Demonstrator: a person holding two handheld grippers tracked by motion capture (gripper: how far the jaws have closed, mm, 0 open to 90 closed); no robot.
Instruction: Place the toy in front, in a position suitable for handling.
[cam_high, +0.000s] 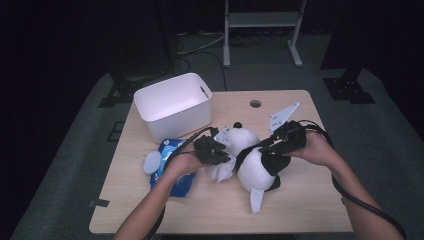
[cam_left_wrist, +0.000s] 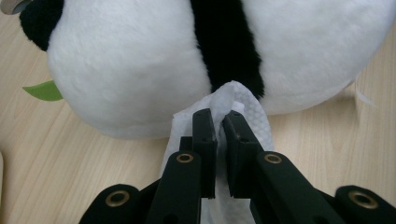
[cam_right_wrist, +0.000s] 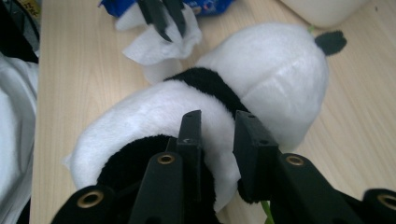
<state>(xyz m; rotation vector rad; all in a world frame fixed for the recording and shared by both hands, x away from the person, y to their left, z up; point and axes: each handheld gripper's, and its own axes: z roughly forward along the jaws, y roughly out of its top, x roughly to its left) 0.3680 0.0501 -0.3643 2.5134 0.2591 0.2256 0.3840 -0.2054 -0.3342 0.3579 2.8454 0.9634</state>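
High view: a stuffed panda (cam_high: 255, 162) is lying on its side mid-table, head toward the white bin (cam_high: 172, 106), long axis running roughly from the bin toward the person. L gripper (cam_high: 220, 160) is sitting just left of the toy, jaws pinched together on a white wipe (cam_high: 220, 171); in the left gripper view the wipe (cam_left_wrist: 243, 114) is bunched at the jaw tips and touching the black band (cam_left_wrist: 226, 42) between head and body. R gripper (cam_high: 265, 147) is coming in from the opposite side; in the right gripper view its jaws are standing slightly apart astride a fold of the panda's (cam_right_wrist: 261, 79) white and black plush, and whether the pads are actually pressing can't be told. Both hands are about equally near, R steadying, L doing the wiping, by the look of it. Next stroke prob. turns on the wipe lying left of the toy, across its long axis. A blue wipe pack (cam_high: 172, 167) is lying under the L forearm, w/ a loose white tab (cam_high: 256, 199) by the toy's near end.
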